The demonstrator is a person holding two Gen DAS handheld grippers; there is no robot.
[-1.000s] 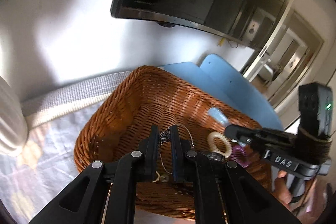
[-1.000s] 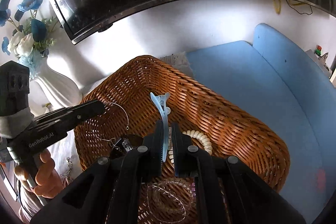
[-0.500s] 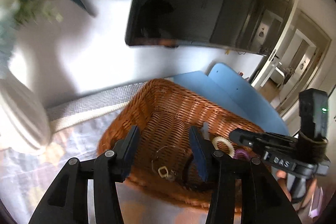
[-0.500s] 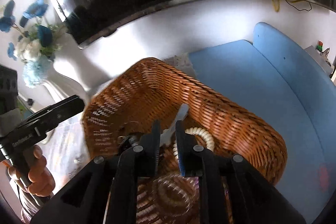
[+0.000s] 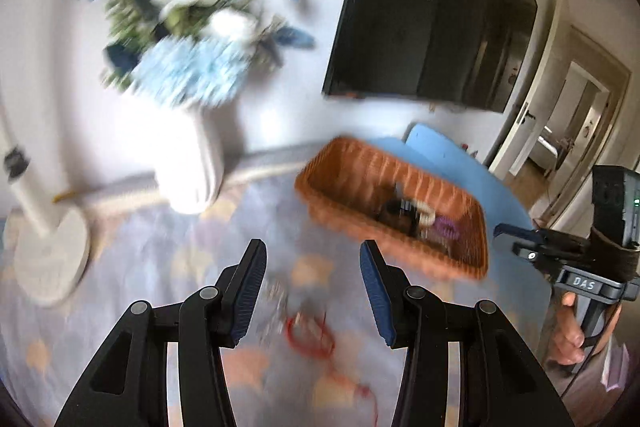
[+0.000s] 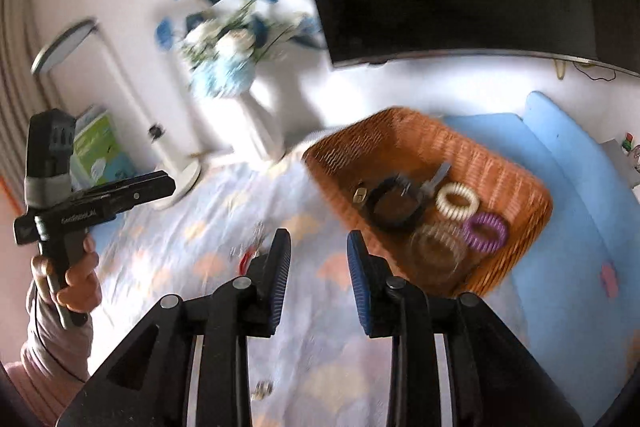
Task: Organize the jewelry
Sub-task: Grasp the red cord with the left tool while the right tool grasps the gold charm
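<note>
While both claws hang spread and empty over the patterned desk (image 6: 208, 227), the wicker basket (image 6: 404, 139) sits ahead holding a cream coil ring (image 6: 457, 201), a purple coil ring (image 6: 485, 232) and a dark bangle (image 6: 394, 207); a blurred red cord (image 5: 310, 337) lies below the left claw (image 5: 312, 263), right claw (image 6: 316, 251).

Ahead of the left claw (image 5: 312, 267), whose jaws stand apart, lies open patterned cloth (image 5: 168, 259). A red cord (image 5: 310, 335) lies just below its tips. Ahead and left stand a white vase (image 5: 188, 163) and a lamp base (image 5: 52, 259); ahead and right, the wicker basket (image 5: 400, 247) walls off that side.
</note>
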